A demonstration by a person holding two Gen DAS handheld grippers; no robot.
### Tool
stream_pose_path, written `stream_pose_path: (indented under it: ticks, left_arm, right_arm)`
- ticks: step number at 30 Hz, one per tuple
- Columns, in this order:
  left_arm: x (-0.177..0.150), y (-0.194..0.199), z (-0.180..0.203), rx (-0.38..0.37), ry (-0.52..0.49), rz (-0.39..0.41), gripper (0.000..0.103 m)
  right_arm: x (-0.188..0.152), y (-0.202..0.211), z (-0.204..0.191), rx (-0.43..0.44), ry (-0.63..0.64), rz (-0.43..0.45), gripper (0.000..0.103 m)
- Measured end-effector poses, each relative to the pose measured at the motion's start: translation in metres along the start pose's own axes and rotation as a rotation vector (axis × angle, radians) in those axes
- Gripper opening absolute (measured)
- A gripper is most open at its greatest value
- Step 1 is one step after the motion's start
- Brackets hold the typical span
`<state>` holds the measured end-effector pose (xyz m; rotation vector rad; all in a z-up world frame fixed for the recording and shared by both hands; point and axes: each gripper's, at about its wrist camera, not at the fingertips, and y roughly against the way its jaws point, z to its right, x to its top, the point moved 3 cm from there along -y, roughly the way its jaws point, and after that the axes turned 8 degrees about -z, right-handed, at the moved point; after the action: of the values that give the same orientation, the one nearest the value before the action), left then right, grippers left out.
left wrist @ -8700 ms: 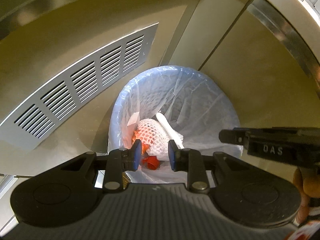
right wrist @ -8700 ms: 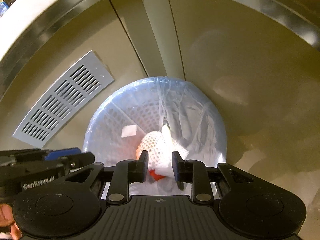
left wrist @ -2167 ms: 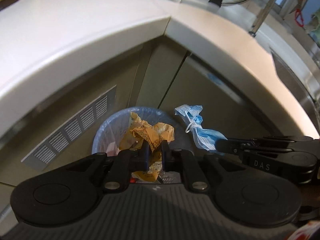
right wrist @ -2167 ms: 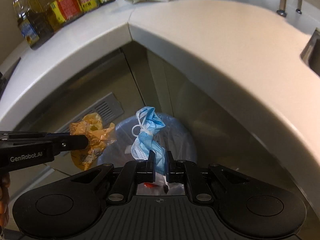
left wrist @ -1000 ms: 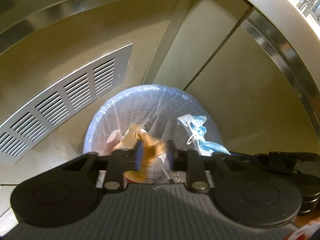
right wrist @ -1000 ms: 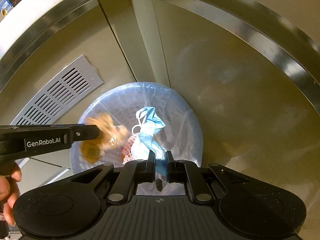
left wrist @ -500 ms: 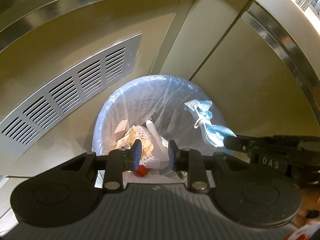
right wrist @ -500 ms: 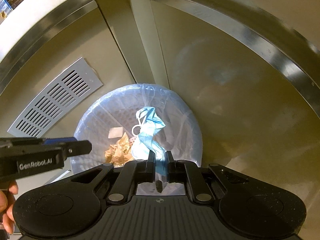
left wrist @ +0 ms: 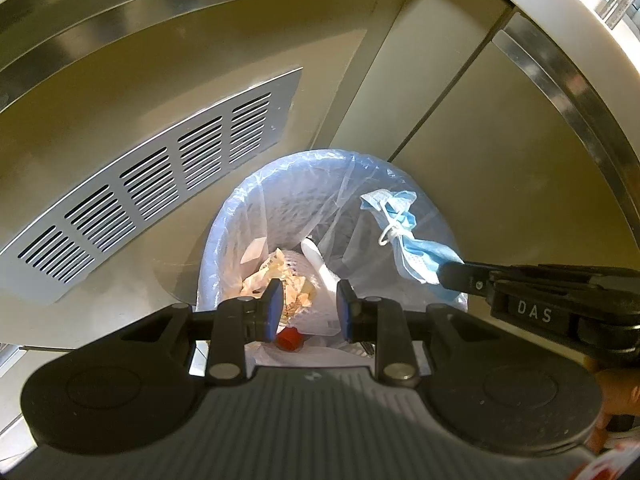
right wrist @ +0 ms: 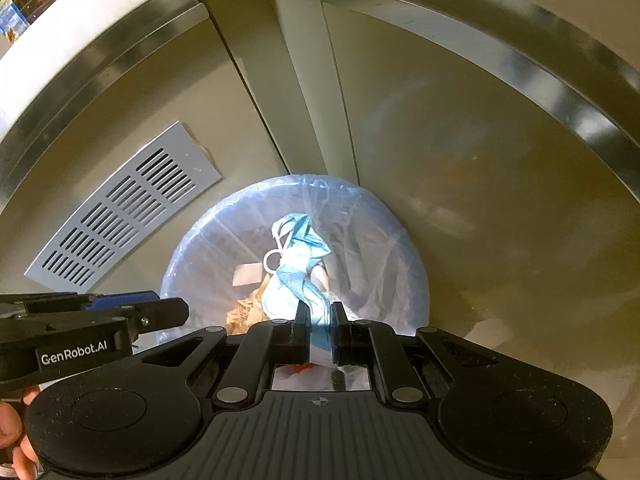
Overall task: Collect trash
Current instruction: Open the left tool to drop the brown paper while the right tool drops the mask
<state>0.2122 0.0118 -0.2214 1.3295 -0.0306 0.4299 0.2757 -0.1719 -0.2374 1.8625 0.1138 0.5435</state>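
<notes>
1. Trash is being gathered into the lined bin [left wrist: 224, 240] set against the steel cabinet fronts [left wrist: 120, 92], and one piece has just gone in.
2. The crumpled yellow wrapper [left wrist: 280, 276], clamped a second ago in the left gripper [left wrist: 306, 310], is now seen lying in the bin on the white foam net.
3. The left gripper is left spread and empty above the opening.
4. The blue face mask [right wrist: 298, 276] is still pinched tight in the right gripper [right wrist: 320, 336], dangling over the bin mouth.
5. A red cap [left wrist: 289, 339] and a white paper scrap [right wrist: 248, 274] are also seen inside.
6. One drop is judged done; the mask's release is taken to be the step left here.
</notes>
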Motion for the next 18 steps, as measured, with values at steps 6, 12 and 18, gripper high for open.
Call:
stream_pose_path:
  ticks: [6,12,18]
  left_arm:
    - [-0.002,-0.001,0.000,0.004,0.005,-0.005,0.024]
    - [-0.002,0.000,-0.001,0.000,0.012,-0.003,0.024]
    - [-0.003,0.008,-0.002,-0.007,0.001,0.012,0.024]
  right_arm:
    - [0.000,-0.002,0.002,0.036,-0.033,0.030,0.028]
    - [-0.001,0.001,0.003,0.046,-0.046,0.023,0.045]
    - [-0.008,0.013,-0.006,0.041,-0.038,0.008,0.045]
